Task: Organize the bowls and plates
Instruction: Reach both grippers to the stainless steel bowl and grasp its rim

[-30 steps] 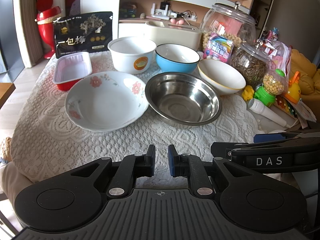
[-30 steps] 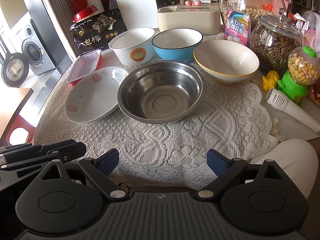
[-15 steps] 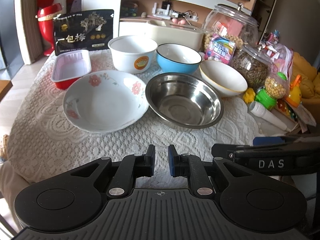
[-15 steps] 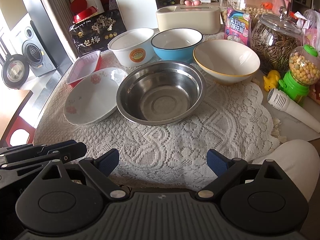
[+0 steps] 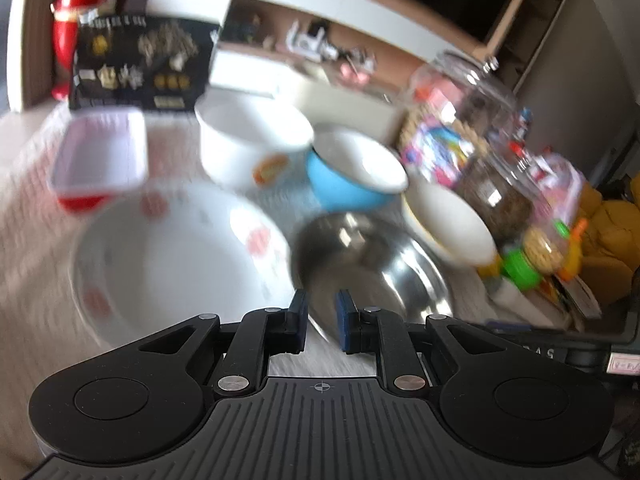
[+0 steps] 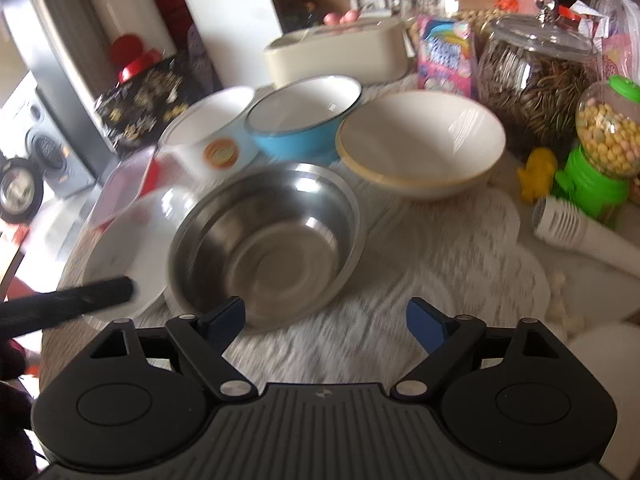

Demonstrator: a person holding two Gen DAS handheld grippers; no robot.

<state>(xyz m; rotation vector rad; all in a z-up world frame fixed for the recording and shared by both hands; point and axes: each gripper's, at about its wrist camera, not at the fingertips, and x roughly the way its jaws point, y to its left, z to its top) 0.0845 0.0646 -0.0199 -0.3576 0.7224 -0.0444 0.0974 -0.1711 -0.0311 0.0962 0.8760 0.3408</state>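
While the steel bowl (image 6: 266, 240) sits mid-table, both tongs have swung closer: right tongs (image 6: 325, 320) wide, closing, empty at its near rim; left tongs (image 5: 322, 322) nearly shut, empty. Floral plate (image 5: 176, 256) touches its left; blue bowl (image 6: 304, 120) and cream bowl (image 6: 420, 144) crowd behind.

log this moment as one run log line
phase: approach | left gripper: shut, empty | right gripper: jaws closing, nothing between | nearest: steel bowl | floral plate beside it | stacked: nothing
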